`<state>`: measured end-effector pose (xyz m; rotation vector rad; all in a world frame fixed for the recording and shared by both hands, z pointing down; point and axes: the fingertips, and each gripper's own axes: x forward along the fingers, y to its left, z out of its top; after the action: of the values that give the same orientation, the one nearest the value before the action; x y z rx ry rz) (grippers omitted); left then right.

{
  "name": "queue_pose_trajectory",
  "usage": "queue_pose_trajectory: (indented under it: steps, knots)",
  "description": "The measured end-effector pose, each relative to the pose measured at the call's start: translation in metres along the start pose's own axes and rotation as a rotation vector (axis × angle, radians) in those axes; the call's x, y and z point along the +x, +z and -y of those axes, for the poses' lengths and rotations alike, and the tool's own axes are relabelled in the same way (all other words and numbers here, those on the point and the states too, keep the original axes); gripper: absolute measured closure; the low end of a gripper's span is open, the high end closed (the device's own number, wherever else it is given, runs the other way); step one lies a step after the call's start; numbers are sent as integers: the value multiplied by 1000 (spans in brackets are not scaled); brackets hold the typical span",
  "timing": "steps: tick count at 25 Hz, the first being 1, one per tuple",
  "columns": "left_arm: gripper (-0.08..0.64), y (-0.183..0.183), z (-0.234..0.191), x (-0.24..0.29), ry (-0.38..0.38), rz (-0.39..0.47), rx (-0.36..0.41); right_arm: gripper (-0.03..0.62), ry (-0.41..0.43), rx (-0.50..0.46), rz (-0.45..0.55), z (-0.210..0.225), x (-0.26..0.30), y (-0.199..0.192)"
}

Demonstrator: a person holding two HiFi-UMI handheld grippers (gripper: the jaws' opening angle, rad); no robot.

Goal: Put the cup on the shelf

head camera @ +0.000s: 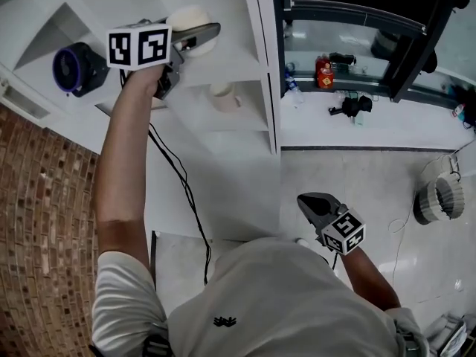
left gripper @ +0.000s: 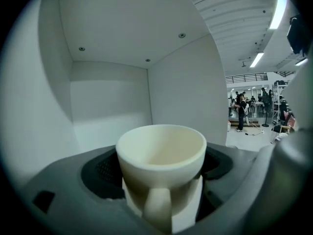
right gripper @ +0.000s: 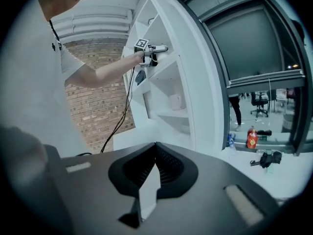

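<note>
Two hand-held grippers are in view. At the far left, the left gripper (head camera: 202,36) reaches into an upper compartment of the tall white shelving unit (head camera: 249,65). Its jaws stand wide and clasp the cream ceramic cup with a loop handle (left gripper: 161,151) on both sides. The cup is upright, its handle turned back toward the gripper, with the compartment's rear wall and ceiling behind it. Whether its base touches the shelf board cannot be told. A second pale cup (head camera: 223,95) stands in the compartment below, well apart from the first. A dark round purple-rimmed device (head camera: 78,69) sits in the compartment further left. A black cable (head camera: 178,177) hangs from the left gripper down past the shelving, beside the brown brick wall (head camera: 37,222). The right gripper (head camera: 309,203) is held low and near, at the person's right side, with its jaws brought together and nothing between them. A small red bottle (head camera: 324,73) stands on the far white ledge to the right of the shelving.
</note>
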<state>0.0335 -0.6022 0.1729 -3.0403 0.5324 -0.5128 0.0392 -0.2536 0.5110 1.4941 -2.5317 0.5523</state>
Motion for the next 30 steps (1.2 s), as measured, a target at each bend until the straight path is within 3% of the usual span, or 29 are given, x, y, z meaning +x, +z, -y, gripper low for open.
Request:
queue_pose_trajectory:
  steps: [12, 30]
  knots:
    - [127, -1, -20, 42, -10, -40, -5, 580, -87, 53, 17, 6, -13, -10]
    - [121, -6, -25, 58, -39, -32, -52, 580, -97, 79, 8, 9, -19, -16]
